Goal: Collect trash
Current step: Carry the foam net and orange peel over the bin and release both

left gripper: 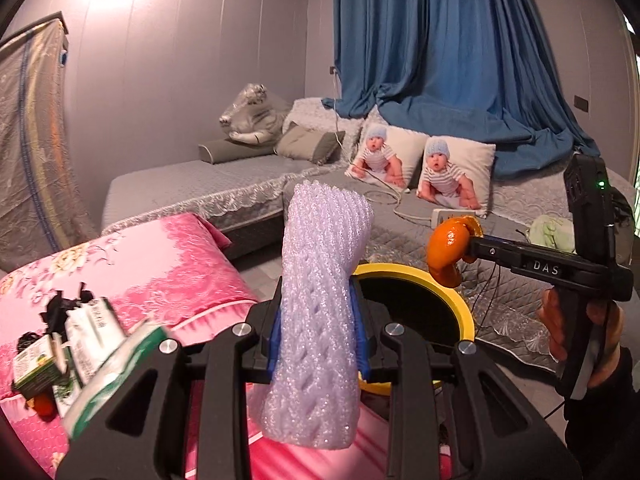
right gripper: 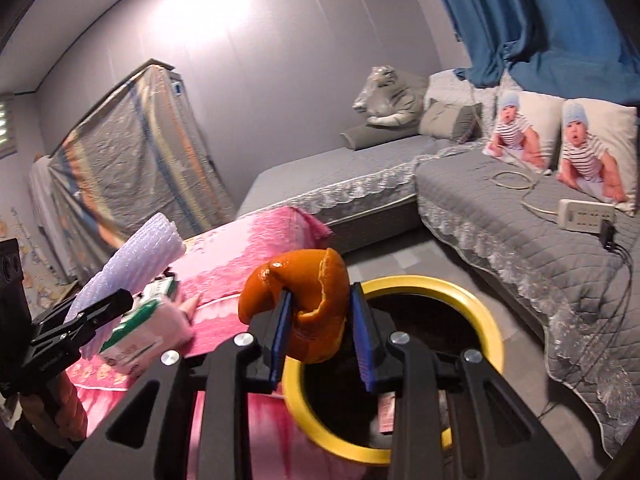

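the left tongs pinch a light, squashy foam net sleeve at mid-length; the right tongs clamp limp orange peel. the yellow-rimmed bin sits just beyond both tips.

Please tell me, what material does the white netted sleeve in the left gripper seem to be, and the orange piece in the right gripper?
The netted sleeve looks like soft white foam mesh, the kind wrapped around fruit: open woven cells, a slightly sparkling matte surface. The orange piece appears to be citrus peel: glossy, dimpled outside, paler inner edge, curled shape. Both are judged by look only.
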The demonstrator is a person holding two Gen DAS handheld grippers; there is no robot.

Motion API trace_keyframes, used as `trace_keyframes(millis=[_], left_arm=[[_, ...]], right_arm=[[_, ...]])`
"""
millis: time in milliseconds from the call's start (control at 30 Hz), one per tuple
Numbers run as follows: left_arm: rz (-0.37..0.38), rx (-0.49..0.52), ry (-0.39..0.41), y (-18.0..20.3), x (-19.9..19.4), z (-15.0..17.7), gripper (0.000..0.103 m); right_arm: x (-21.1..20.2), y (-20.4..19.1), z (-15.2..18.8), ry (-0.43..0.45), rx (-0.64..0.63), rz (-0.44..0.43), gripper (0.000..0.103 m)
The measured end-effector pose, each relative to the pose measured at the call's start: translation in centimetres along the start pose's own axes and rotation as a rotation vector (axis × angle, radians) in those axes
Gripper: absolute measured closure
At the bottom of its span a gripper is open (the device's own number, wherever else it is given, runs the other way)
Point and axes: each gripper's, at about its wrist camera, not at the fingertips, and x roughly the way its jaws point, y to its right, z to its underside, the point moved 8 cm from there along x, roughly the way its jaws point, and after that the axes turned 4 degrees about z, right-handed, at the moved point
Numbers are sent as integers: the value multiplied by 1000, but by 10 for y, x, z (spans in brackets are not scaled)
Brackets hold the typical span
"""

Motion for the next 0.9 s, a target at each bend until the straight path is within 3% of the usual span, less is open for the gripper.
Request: trace_keyframes(millis=[300, 433, 900], left_arm=[[47, 30, -123, 20, 68, 17, 77], [65, 38, -168, 30, 93, 27, 77], [72, 15, -287, 39, 161, 50, 77]], right_arm=[[25, 40, 16, -52, 82, 62, 76], [38, 61, 26, -79, 112, 130, 75], [70, 102, 50, -188, 235, 186, 74]])
